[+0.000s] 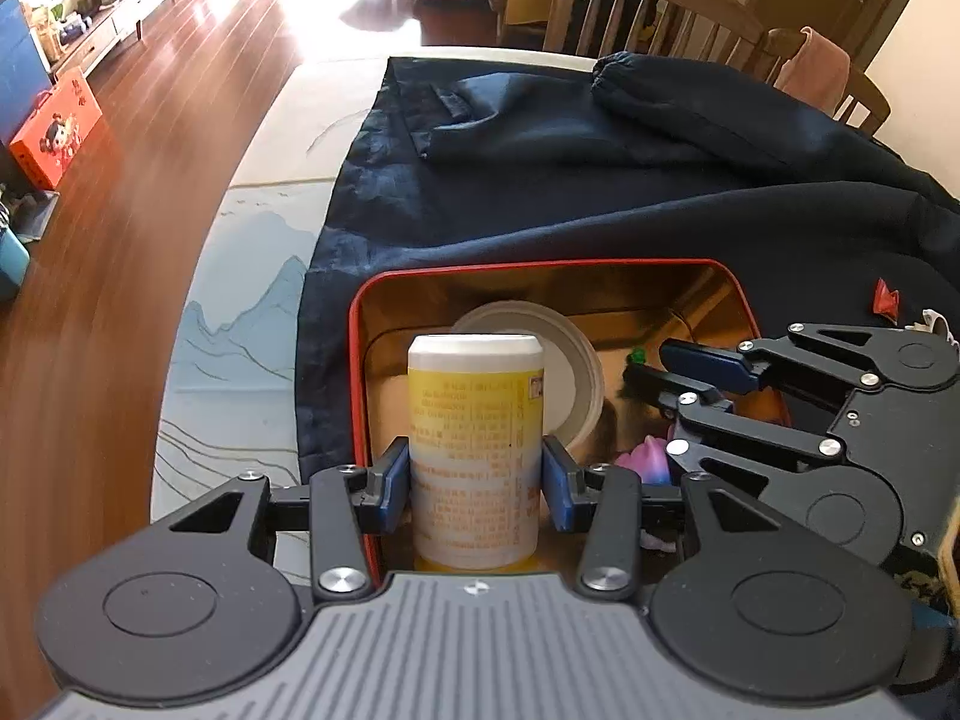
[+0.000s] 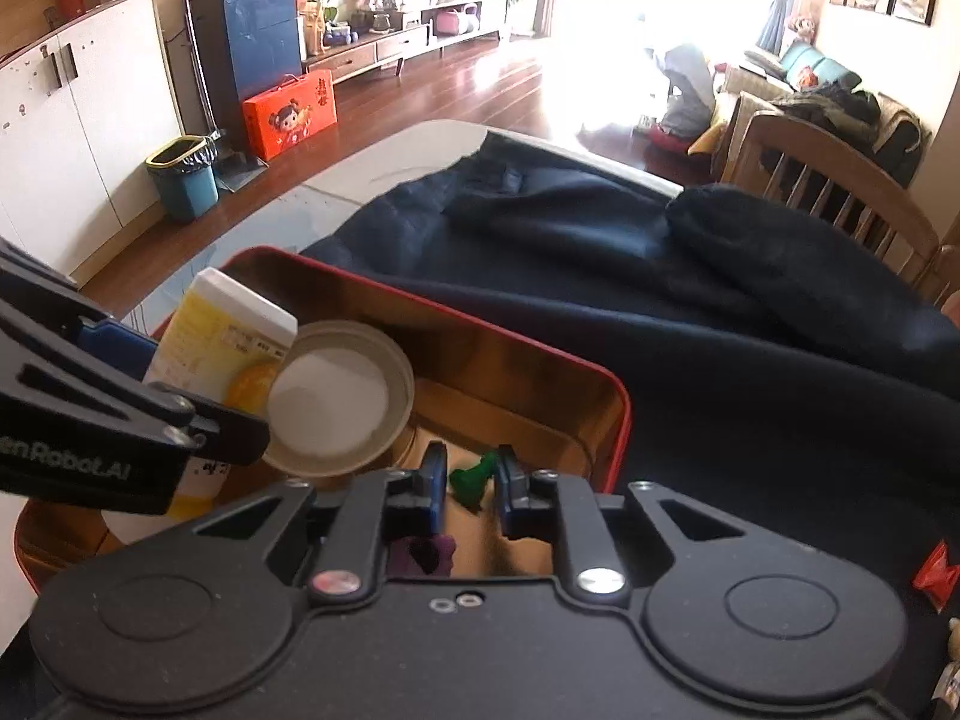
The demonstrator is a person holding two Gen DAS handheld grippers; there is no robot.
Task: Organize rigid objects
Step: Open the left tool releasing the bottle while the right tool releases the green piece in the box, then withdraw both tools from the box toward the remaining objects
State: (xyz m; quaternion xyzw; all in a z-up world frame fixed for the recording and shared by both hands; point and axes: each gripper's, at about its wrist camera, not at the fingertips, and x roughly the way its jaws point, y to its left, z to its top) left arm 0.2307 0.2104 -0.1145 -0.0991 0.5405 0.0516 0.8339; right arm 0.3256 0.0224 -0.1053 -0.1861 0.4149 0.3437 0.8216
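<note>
Evidently light and stiff, the yellow-labelled white plastic canister (image 1: 475, 450) sits clamped mid-body in the left gripper (image 1: 475, 480) over the red-rimmed golden tin (image 1: 540, 267), while inside the tin the right gripper (image 2: 474, 483) brackets a small green toy (image 2: 471, 480), its pads apparently just clear.

Tin (image 1: 600, 267): glossy gold metal inside, red rim. Bottle (image 1: 477, 438): smooth plastic, paper label. Jacket (image 1: 600, 192): matt navy cloth. Floor (image 1: 150, 138): glossy wood.

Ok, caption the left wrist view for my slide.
Left gripper lowers a yellow bottle into the red-rimmed tin.
</note>
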